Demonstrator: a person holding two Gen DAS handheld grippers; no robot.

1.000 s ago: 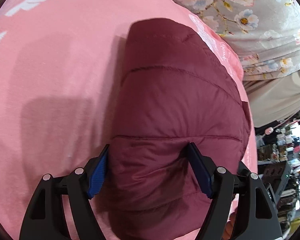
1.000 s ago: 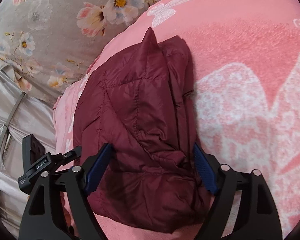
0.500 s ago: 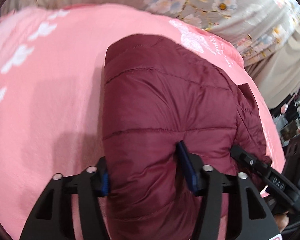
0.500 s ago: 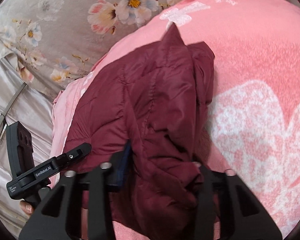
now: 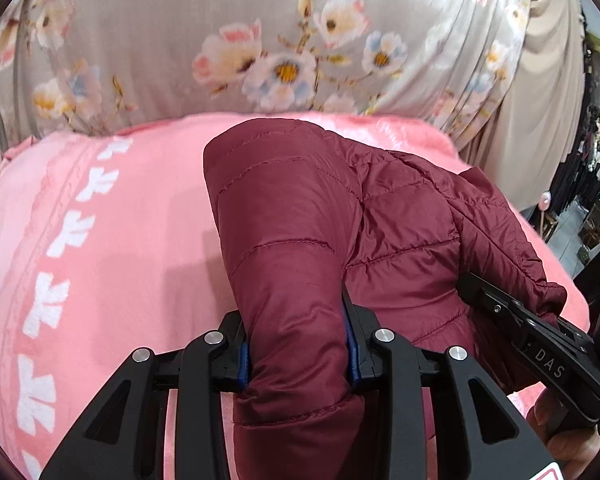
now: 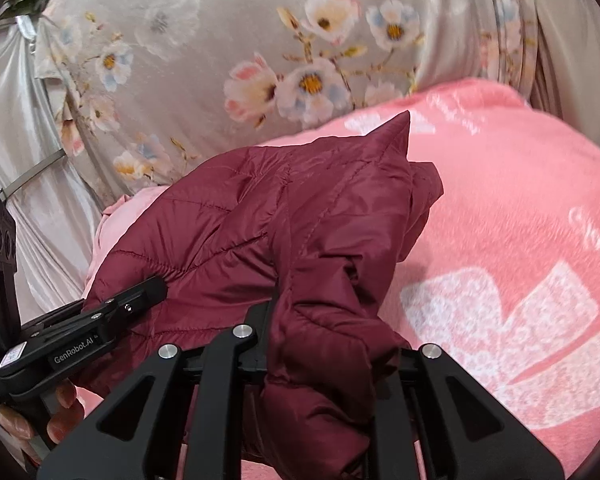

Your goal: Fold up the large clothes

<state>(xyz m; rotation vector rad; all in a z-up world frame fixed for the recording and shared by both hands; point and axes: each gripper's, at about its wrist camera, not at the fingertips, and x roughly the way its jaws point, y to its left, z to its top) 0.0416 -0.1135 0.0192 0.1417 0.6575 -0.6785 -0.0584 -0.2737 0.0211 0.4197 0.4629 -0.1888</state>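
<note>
A folded maroon quilted jacket [image 5: 340, 220] lies on a pink blanket [image 5: 120, 240]. My left gripper [image 5: 296, 348] is shut on the jacket's near left edge, and padded fabric bulges between its blue pads. My right gripper [image 6: 332, 344] is shut on the jacket's [image 6: 260, 220] near right edge, and its fingertips are buried in the fabric. The near edge is raised off the blanket. Each gripper shows in the other's view: the right one [image 5: 540, 344] at the jacket's right side, the left one [image 6: 100, 324] at its left side.
The pink blanket [image 6: 520, 240] with white butterfly prints covers the bed. A grey floral curtain [image 5: 280, 40] hangs behind it. Silver fabric [image 6: 28, 120] hangs at the left. Shop racks [image 5: 596, 180] stand at the far right.
Both grippers have closed from open onto the jacket's near edge and lifted it. The views have tilted up, so the floral curtain now fills the top.
</note>
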